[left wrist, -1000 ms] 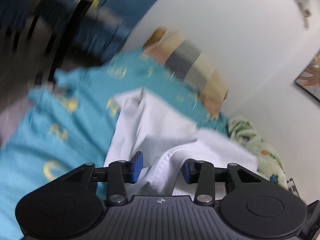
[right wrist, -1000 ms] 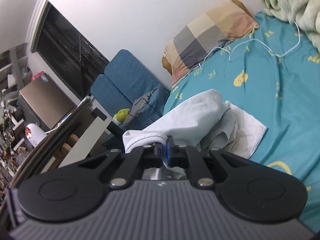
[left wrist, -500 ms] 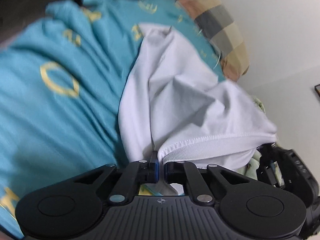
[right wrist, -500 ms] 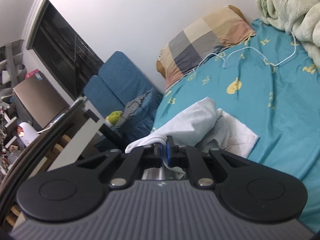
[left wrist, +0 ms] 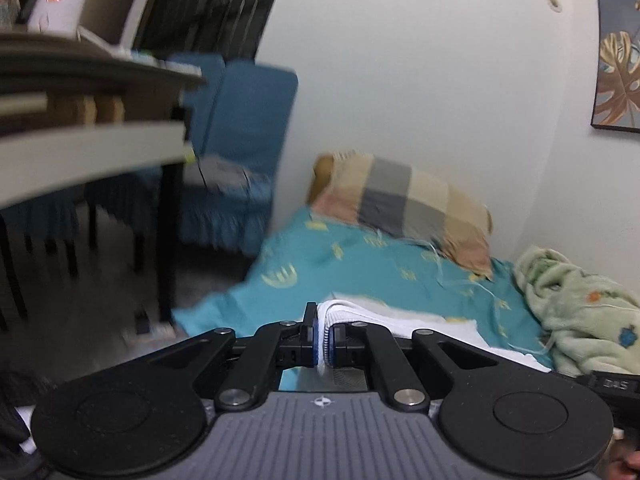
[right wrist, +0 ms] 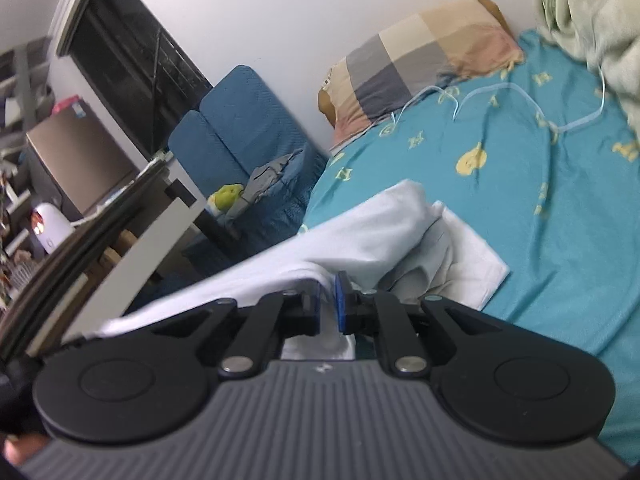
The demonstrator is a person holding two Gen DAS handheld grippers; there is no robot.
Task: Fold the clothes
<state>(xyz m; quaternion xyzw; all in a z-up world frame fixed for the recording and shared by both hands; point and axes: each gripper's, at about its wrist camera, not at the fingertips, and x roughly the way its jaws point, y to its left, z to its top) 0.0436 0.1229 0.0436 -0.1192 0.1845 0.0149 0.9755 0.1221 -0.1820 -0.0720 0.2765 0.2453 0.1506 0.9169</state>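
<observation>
On right view, shirt (right wrist: 360,240) drapes, left tongs (left wrist: 323,340) pinch hem

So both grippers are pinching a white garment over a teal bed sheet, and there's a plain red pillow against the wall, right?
Nearly. The pillow is not plain red: the right wrist view shows it checked in beige, grey and pink. The rest holds: the left gripper and right gripper pinch the white garment over the teal bed sheet.

left tongs (left wrist: 324,338) now clamped on white garment (left wrist: 400,320) hem, garment lifted and stretched toward right tongs (right wrist: 329,305)
</observation>
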